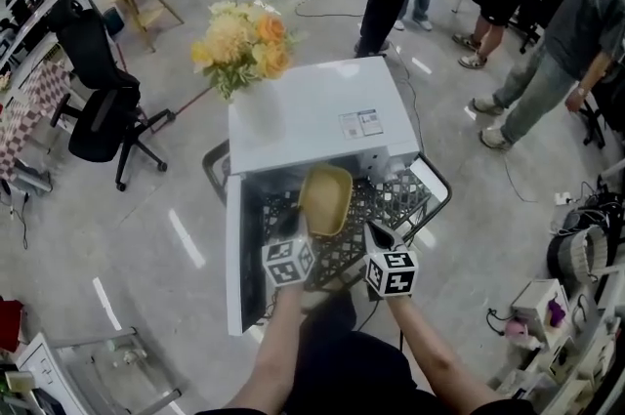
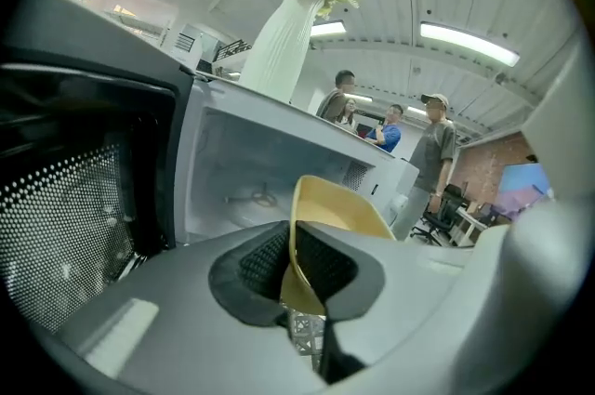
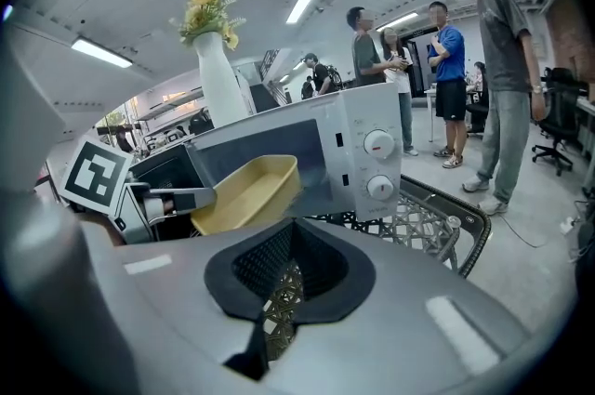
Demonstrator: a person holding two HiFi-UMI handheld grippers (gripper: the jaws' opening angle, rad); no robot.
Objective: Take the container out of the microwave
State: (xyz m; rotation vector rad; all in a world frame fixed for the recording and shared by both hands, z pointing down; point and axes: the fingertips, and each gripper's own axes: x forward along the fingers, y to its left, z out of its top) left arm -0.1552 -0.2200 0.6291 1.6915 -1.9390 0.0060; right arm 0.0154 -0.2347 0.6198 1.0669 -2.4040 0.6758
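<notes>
While left hand-held gripper (image 2: 290, 265) clamps container (image 1: 326, 198), microwave label (image 1: 360, 123) unreadable.

Head view: overhead, steeply down on the microwave (image 1: 312, 115). Gripper views: low, close, level with its front. All three share it.

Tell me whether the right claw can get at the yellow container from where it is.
Probably yes. The container hangs in the left claw in front of the open microwave, and nothing stands between it and the empty right claw.
</notes>
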